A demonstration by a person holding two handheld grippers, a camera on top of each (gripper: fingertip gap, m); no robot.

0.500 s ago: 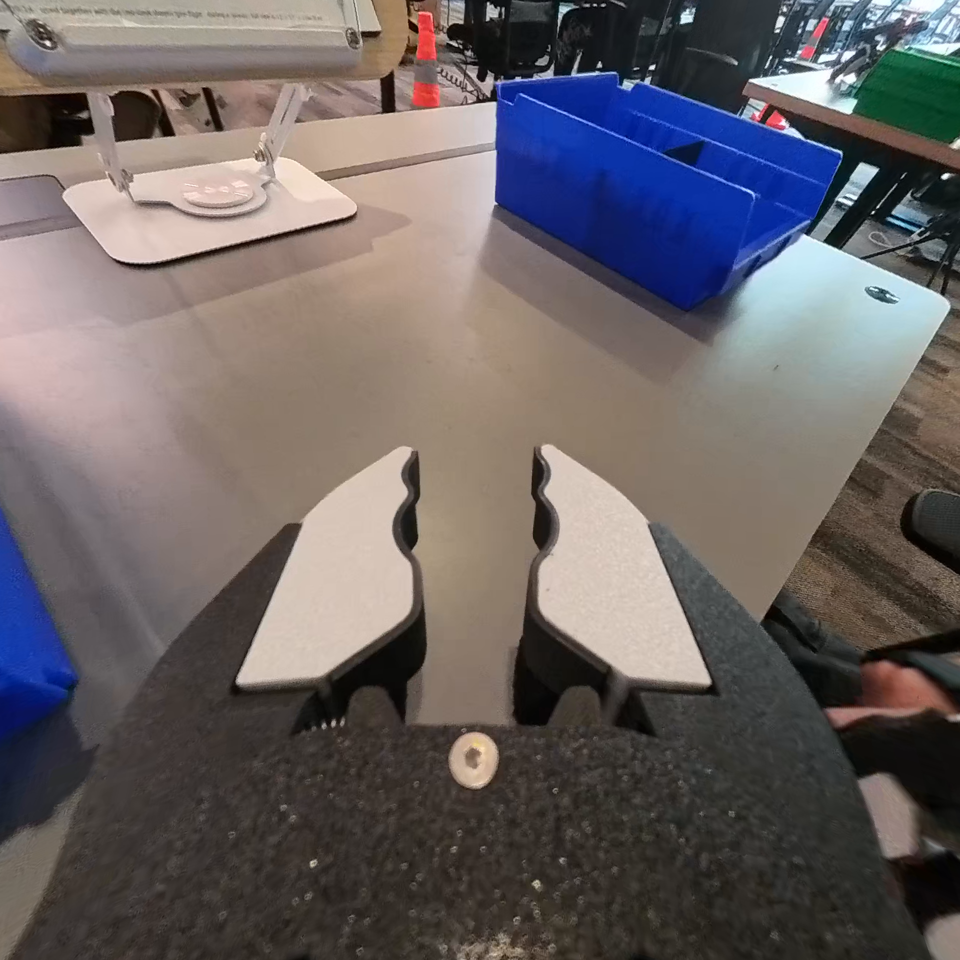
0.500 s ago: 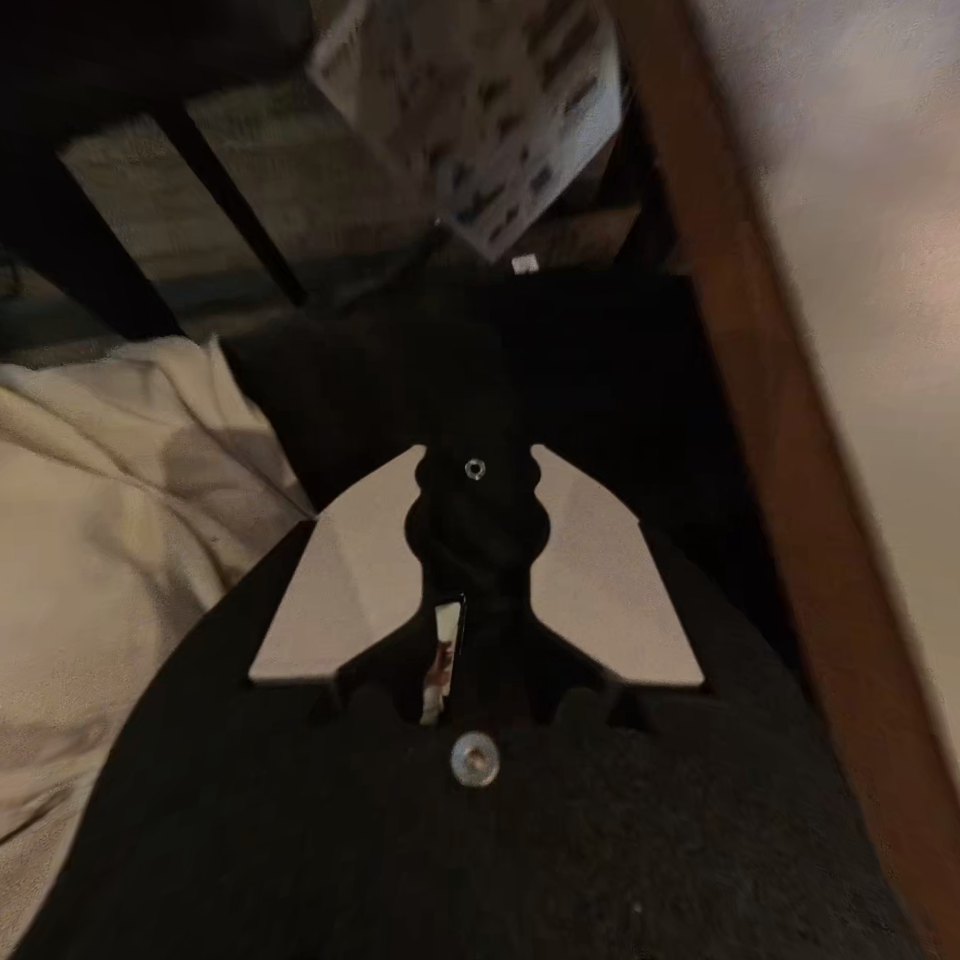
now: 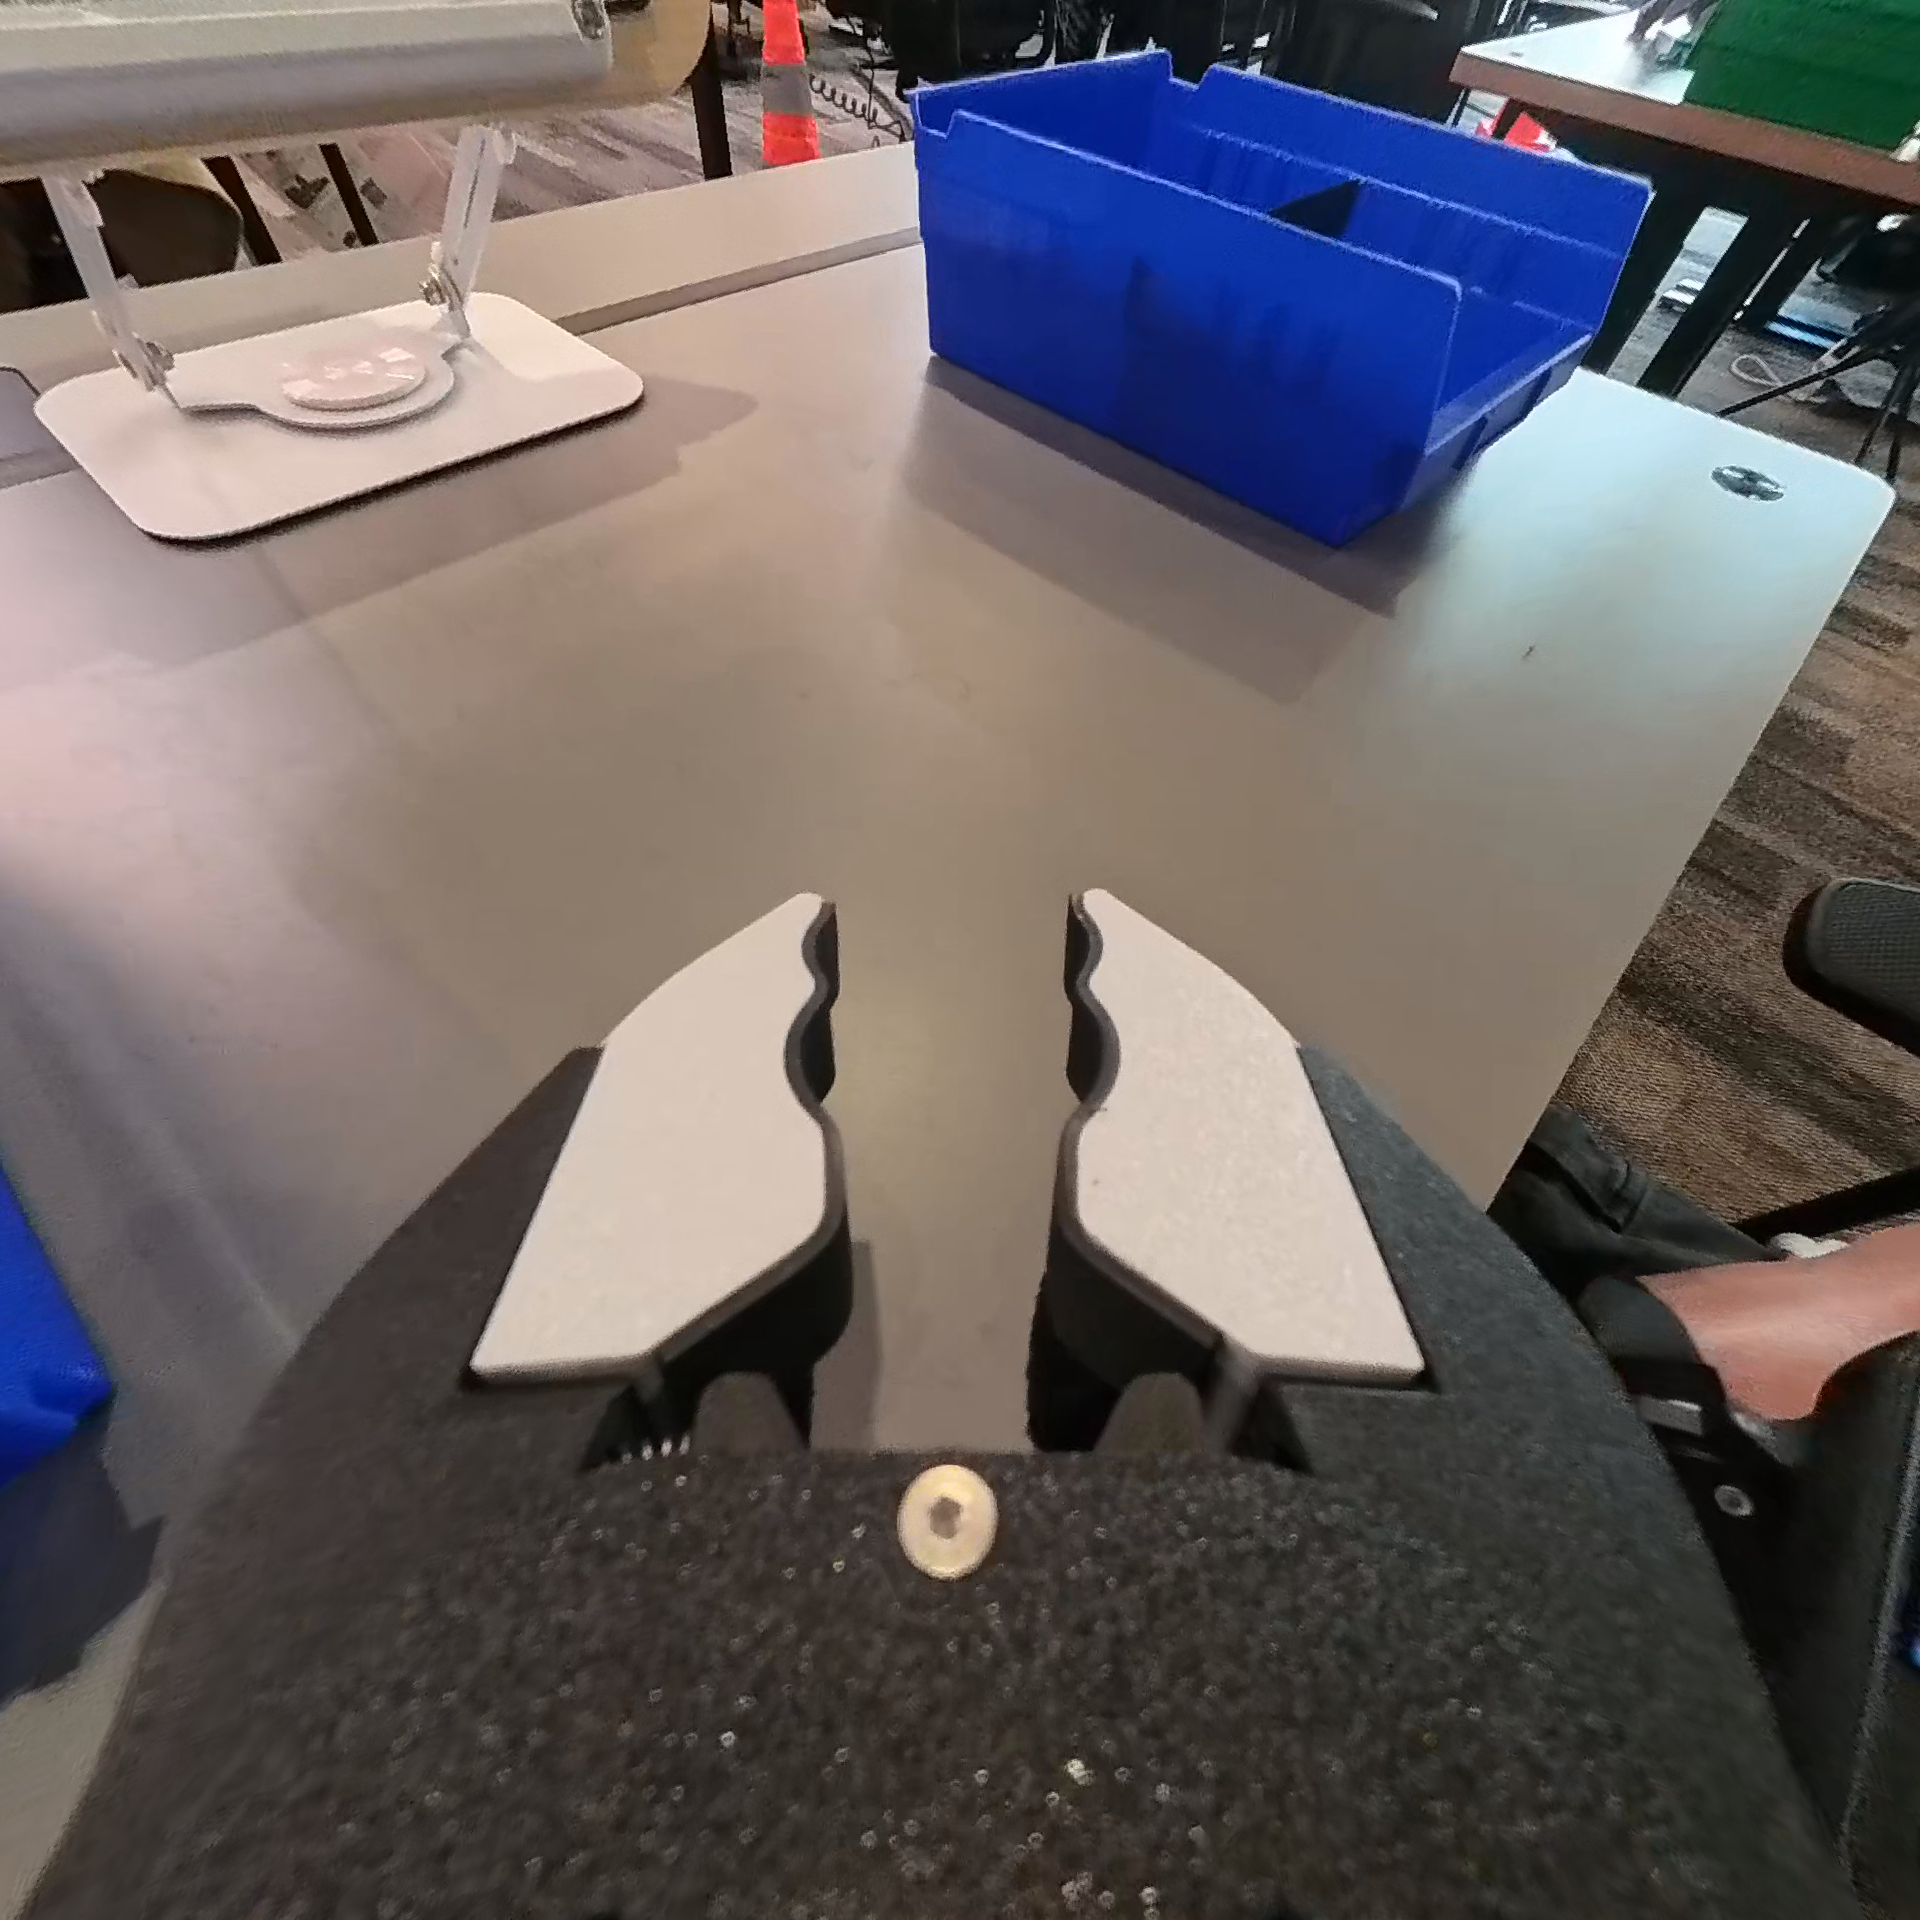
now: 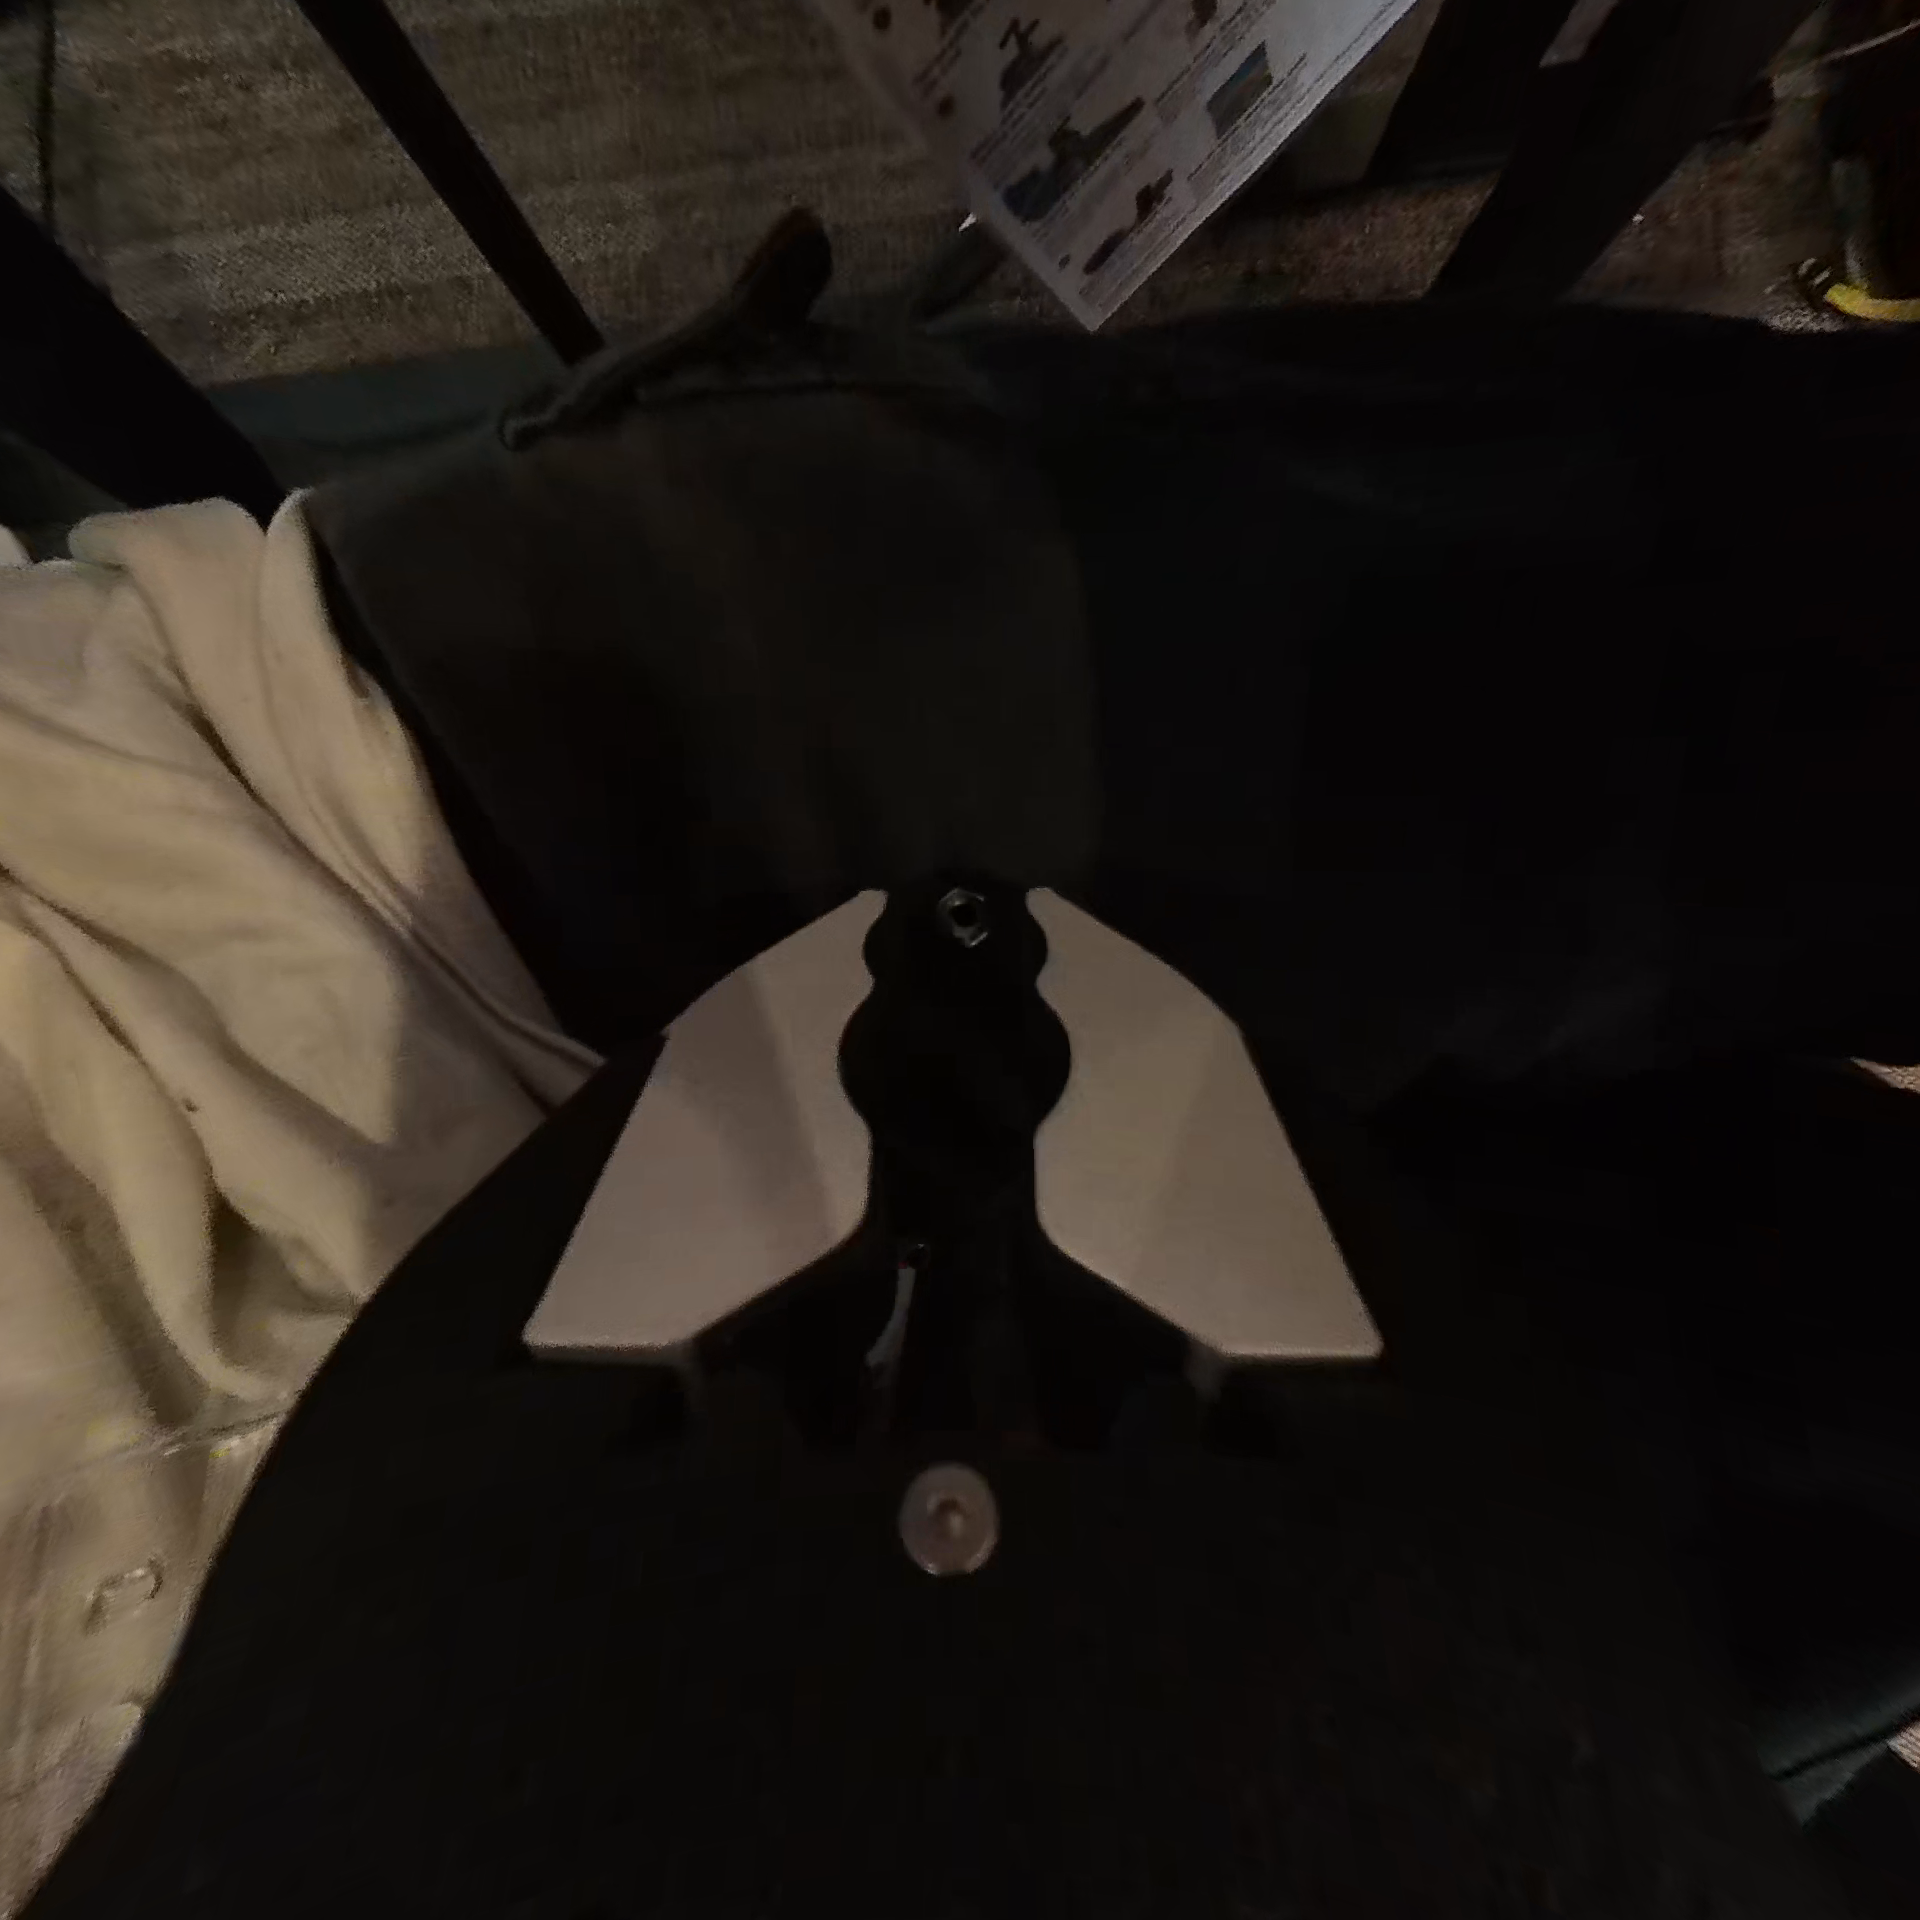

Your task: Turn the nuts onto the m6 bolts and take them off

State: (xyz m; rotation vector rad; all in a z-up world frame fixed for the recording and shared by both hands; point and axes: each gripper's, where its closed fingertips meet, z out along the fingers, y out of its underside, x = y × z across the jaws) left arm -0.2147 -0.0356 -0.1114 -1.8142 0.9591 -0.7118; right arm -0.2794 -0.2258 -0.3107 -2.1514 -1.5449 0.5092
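Note:
My right gripper (image 4: 956,920) hangs low over dark cloth (image 4: 831,644) on a person's lap, below the table. A small metal hex nut (image 4: 961,920) lies between its fingertips (image 4: 831,956). Dark space shows on both sides of the nut, so the pads do not press on it. My left gripper (image 3: 951,935) is open and empty above the bare grey table (image 3: 727,675). No bolt shows in either view.
A blue bin (image 3: 1247,281) stands at the table's far right, and a white stand base (image 3: 332,436) at the far left. Another blue bin's corner (image 3: 42,1330) is at the left edge. Cream cloth (image 4: 187,935), a printed sheet (image 4: 1143,125) and a hand (image 3: 1787,1340) also show. Tip to tip, the grippers are about 30 cm apart.
The right jaws have narrowed around the nut, which stays between the tips. The right view has swung away from the table's edge. The left gripper has barely moved.

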